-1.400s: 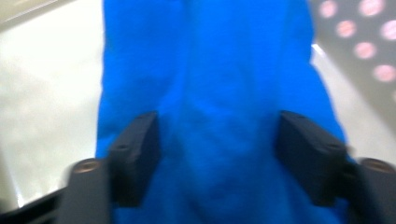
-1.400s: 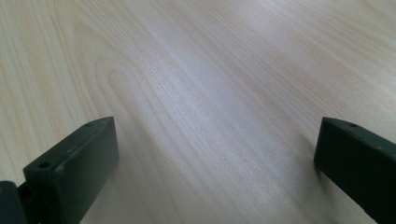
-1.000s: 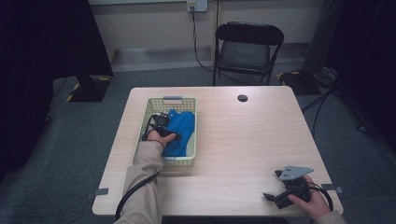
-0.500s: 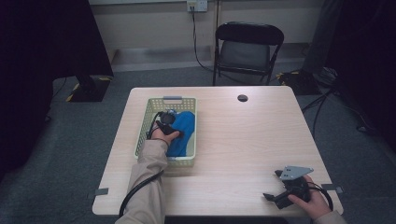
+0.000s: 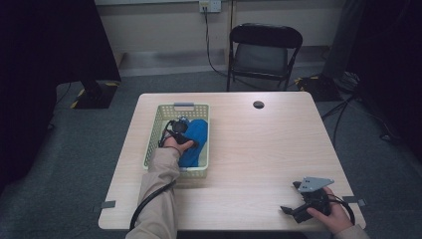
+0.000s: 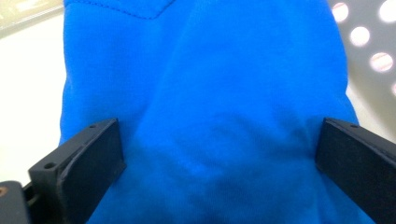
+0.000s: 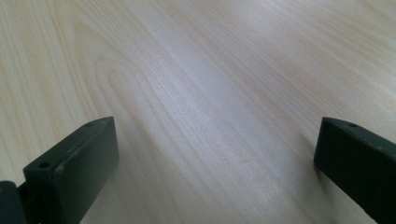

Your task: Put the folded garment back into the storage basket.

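Readable text: none on any surface in the three views.
Blue cloth: plain fabric with a stitched seam, no tag or print legible.
Basket: pale perforated plastic, no label to read.
Table: bare wood grain, with no marks or numbers; the small dark round spot near its far edge carries no lettering.
Wall outlet: too small and blurred to read anything.

Recording lab: black curtains, lone table
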{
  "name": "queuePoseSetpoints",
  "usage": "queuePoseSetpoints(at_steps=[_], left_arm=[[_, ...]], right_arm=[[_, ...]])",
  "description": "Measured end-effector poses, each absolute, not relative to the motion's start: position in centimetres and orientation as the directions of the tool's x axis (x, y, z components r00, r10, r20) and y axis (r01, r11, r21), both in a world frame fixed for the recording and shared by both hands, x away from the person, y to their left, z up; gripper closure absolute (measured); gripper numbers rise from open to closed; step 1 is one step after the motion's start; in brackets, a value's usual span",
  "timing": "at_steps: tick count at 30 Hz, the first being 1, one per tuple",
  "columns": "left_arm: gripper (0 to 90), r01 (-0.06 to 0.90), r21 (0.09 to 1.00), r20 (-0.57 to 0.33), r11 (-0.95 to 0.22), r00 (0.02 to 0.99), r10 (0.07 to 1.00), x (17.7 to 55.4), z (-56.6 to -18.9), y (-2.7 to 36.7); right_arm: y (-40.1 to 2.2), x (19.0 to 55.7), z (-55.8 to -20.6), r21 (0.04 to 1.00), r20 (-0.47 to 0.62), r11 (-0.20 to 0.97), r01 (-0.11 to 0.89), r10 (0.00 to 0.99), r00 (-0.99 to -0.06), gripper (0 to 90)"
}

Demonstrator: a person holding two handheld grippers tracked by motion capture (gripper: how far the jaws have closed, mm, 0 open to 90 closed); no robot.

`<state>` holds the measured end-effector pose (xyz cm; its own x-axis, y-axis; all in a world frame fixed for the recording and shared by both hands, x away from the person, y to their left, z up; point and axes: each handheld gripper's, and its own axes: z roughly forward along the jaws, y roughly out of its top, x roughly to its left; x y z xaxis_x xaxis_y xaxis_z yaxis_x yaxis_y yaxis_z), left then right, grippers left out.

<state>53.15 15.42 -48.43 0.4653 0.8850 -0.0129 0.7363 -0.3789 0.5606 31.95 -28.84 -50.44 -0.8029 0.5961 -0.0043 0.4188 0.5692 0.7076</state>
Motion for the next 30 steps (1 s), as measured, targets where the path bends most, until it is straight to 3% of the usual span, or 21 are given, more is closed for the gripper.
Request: queuePoseSetpoints(at_steps=[7, 17, 19, 21, 24, 27, 30], left_arm=[[1.8, 0.739, 0.541, -0.010, -0.401, 0.483, 0.876, 53.2, -47.9, 15.4], [5.4, 0.697, 0.584, -0.007, -0.417, 0.518, 0.855, 52.8, -46.4, 15.4], [10.0, 0.693, 0.580, 0.000, -0.428, 0.525, 0.851, 52.8, -46.7, 15.5], [20.2, 0.699, 0.568, 0.015, -0.435, 0.519, 0.855, 52.8, -47.1, 15.7], [27.6, 0.713, 0.576, -0.025, -0.400, 0.505, 0.863, 52.8, -47.3, 15.9], [26.3, 0.718, 0.573, -0.045, -0.395, 0.509, 0.860, 53.0, -47.5, 16.0], [14.2, 0.702, 0.568, -0.021, -0.430, 0.534, 0.845, 53.1, -47.9, 15.5]], right_arm=[[-28.8, 31.9, -50.4, 0.708, -0.004, 0.569, 0.419, 0.596, -0.803, 0.0], [-28.8, 32.0, -50.4, 0.708, -0.004, 0.569, 0.419, 0.596, -0.803, 0.0], [-28.8, 32.0, -50.4, 0.708, -0.005, 0.569, 0.418, 0.596, -0.803, 0.0], [-28.8, 32.0, -50.4, 0.708, -0.004, 0.569, 0.419, 0.596, -0.803, 0.0], [-28.8, 31.9, -50.4, 0.707, -0.004, 0.569, 0.419, 0.596, -0.803, 0.0], [-28.8, 32.0, -50.4, 0.708, -0.004, 0.569, 0.419, 0.596, -0.803, 0.0], [-28.8, 32.0, -50.4, 0.708, -0.004, 0.569, 0.419, 0.596, -0.803, 0.0]])
